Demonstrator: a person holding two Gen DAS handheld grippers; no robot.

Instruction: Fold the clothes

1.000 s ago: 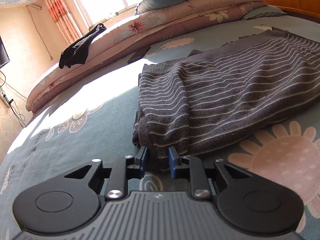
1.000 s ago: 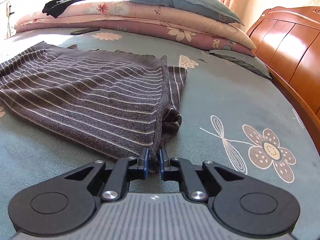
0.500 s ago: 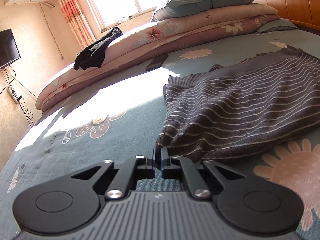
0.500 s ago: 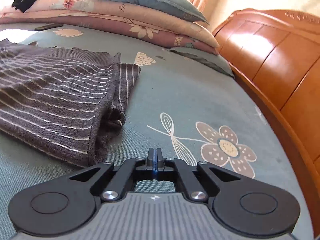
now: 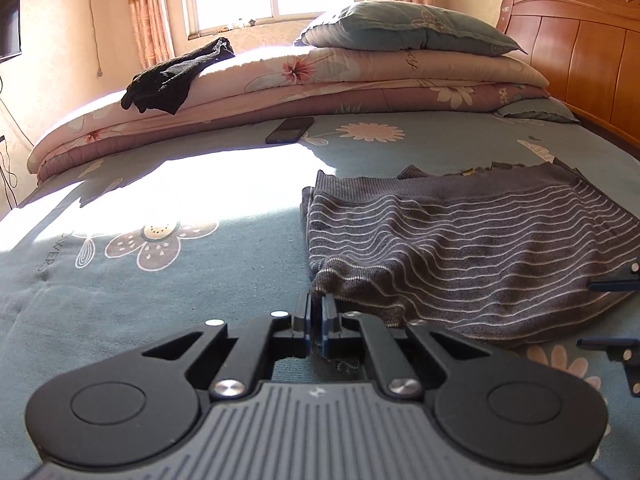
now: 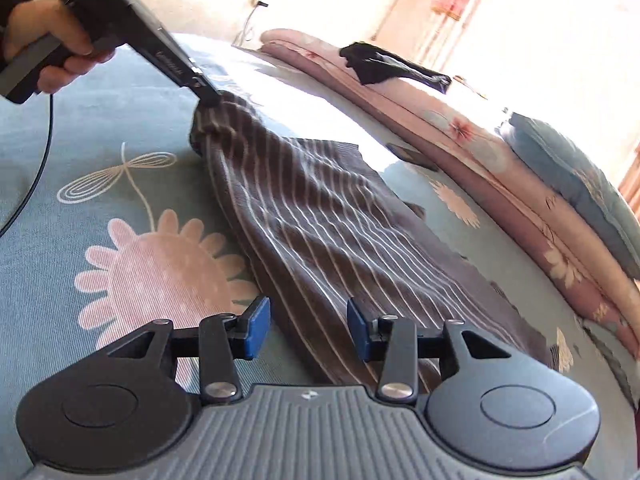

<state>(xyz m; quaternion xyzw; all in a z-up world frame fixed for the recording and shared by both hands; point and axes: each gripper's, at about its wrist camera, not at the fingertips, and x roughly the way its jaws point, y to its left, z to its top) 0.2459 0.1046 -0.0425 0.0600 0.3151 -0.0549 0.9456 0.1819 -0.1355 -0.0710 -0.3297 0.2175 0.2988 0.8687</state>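
A grey sweater with thin white stripes lies folded flat on the blue flowered bedsheet. My left gripper is shut on the sweater's near left corner, which is lifted a little. From the right wrist view that left gripper pinches the far corner of the sweater, with a hand on its handle. My right gripper is open, its blue pads straddling the sweater's near edge. Its open fingers show at the right edge of the left wrist view.
A dark phone lies on the sheet beyond the sweater. Folded pink quilts with a pillow and a black garment fill the far side. A wooden headboard stands at the right. A black cable hangs from the left gripper.
My left gripper stays shut on the sweater's corner and has pulled back slightly. My right gripper has gone from shut to open and swung round to the sweater's front edge.
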